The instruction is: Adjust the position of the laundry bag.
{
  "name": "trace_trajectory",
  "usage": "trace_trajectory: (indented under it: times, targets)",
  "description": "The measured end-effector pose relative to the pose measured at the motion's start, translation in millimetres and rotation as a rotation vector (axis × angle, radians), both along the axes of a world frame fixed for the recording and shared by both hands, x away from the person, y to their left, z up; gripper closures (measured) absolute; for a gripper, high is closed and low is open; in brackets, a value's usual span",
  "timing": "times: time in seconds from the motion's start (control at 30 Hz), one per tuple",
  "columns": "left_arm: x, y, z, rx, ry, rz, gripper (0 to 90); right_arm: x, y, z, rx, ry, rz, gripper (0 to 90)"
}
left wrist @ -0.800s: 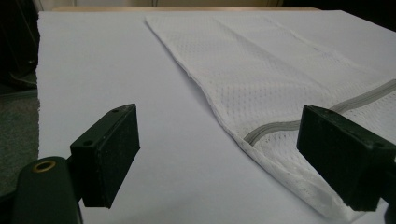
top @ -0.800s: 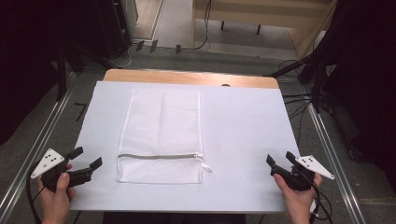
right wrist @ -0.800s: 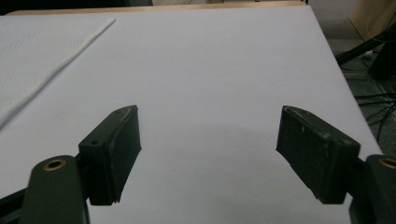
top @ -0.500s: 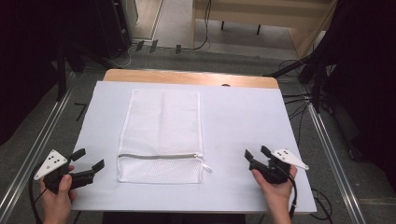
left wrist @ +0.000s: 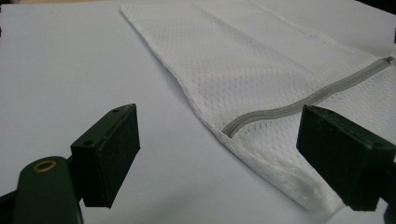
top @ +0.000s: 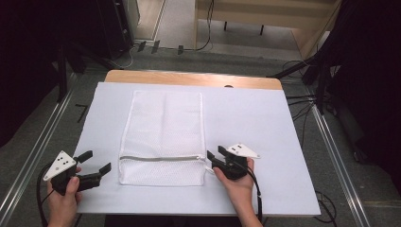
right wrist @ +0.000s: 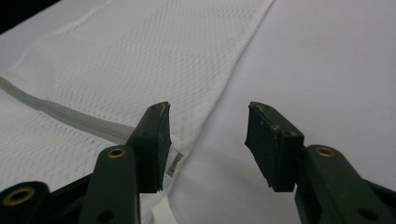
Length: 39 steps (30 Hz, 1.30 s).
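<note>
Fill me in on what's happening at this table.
A person holds a gripper in each hand over a white mesh laundry bag lying flat and zipped on the table. The right gripper, jaws open, sits at the bag's zipper pull. The left gripper, also open, waits beside the bag's opposite corner. Nothing is gripped yet.

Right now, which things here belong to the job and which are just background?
In play: mesh laundry bag, its zipper, right gripper open at the zipper's end, left gripper open beside the bag.

Background: white table cover, floor cables.
</note>
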<state>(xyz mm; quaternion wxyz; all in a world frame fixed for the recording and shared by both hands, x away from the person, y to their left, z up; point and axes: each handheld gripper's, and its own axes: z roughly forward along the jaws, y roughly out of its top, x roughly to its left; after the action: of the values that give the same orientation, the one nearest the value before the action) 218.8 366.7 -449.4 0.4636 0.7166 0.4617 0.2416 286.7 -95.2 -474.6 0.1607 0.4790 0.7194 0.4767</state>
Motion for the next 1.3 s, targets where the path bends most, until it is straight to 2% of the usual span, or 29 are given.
trace_trajectory:
  times: [0.13,0.2,0.27,0.3,0.37,0.47,0.53,0.6,0.7,0.83,0.87,1.13,1.3]
  targets:
    - [-0.6,0.6,-0.1,-0.003,0.002,0.002,13.6,4.9,11.8,-4.4,-0.031,0.031,-0.011,54.4]
    - [0.7,0.2,-1.1,-0.008,0.008,-0.004,13.7,5.2,15.2,-4.8,-0.050,0.024,-0.012,55.7]
    - [1.9,-1.6,-1.8,-0.004,0.012,-0.007,13.7,4.5,22.8,-6.1,-0.095,0.015,0.003,56.5]
    - [1.9,-1.6,-1.8,-0.004,0.012,-0.007,13.7,4.5,22.8,-6.1,-0.095,0.015,0.003,56.5]
    - [2.2,-4.7,-1.9,0.004,0.015,-0.018,13.7,3.0,31.9,-7.7,-0.115,0.036,0.073,56.7]
    - [2.4,-6.4,-2.2,0.012,0.016,-0.019,13.7,4.7,35.4,-9.3,-0.144,0.072,0.123,59.7]
    - [2.4,-6.9,-2.6,0.011,0.022,-0.018,13.7,4.6,34.8,-9.2,-0.138,0.081,0.123,66.5]
    - [2.6,-6.9,-2.9,0.011,0.024,-0.017,13.8,3.2,35.9,-9.2,-0.154,0.068,0.139,79.0]
    - [2.4,-6.9,-2.8,0.010,0.023,-0.017,13.8,1.0,37.4,-8.6,-0.165,0.060,0.151,82.1]
    - [1.6,-6.1,-2.4,0.008,0.018,-0.025,13.8,1.9,30.3,-6.3,-0.132,0.081,0.149,83.2]
    - [1.0,-5.6,-2.3,0.007,0.018,-0.028,13.8,2.1,24.2,-5.0,-0.116,0.091,0.134,83.2]
    - [0.1,-5.3,-2.1,0.002,0.018,-0.028,13.8,-4.1,0.7,-1.7,-0.133,0.074,0.101,83.3]
    - [-0.8,-4.9,-1.9,0.001,0.018,-0.024,13.8,-10.3,-21.9,3.8,-0.128,0.064,0.063,83.4]
